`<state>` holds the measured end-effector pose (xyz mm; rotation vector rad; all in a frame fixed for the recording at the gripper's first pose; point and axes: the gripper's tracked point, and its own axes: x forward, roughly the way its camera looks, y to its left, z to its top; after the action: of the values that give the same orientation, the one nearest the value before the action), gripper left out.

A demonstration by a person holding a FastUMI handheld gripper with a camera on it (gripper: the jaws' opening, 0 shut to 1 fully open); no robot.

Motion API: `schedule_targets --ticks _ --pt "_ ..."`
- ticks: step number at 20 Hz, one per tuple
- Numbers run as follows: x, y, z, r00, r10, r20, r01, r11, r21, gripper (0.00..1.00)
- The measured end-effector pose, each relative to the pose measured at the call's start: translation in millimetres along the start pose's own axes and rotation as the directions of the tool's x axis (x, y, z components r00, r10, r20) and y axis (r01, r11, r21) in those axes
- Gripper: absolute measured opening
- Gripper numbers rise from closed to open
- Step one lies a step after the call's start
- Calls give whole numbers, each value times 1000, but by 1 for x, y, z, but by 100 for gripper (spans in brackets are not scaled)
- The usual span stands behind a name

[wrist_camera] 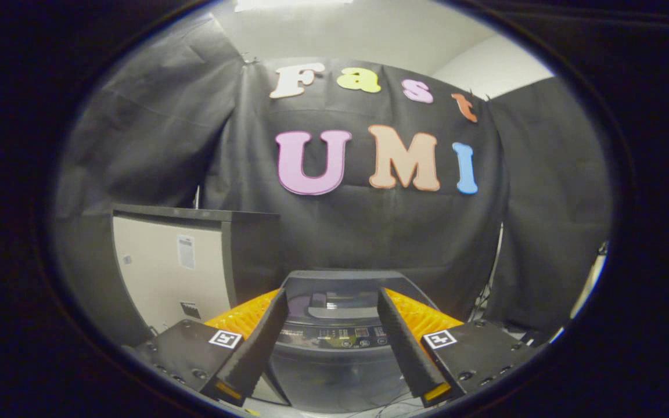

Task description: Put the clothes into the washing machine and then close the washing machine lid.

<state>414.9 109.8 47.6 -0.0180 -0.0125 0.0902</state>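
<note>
Tongs (330,302) spread, empty; washing machine (334,342) beyond, drum interior unclear.

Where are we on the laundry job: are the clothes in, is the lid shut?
The washing machine sits beyond the gripper. Its lid looks closed, though I can't tell whether clothes are inside. Nothing is in hand: the fingers are spread open with nothing between them. If the load is in, the job looks finished; otherwise the lid must be opened and clothes loaded.
</note>
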Motion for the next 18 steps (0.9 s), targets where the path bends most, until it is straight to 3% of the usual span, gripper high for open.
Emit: schedule_targets --ticks 5,8,12,18 --pt "-5 0 1 997 71 4 -71 996 -59 96" --pt "-3 -13 10 998 54 40 -50 993 -103 97" --pt "3 3 16 990 106 91 -101 993 -55 97" --pt "6 14 5 990 114 78 -118 991 55 97"
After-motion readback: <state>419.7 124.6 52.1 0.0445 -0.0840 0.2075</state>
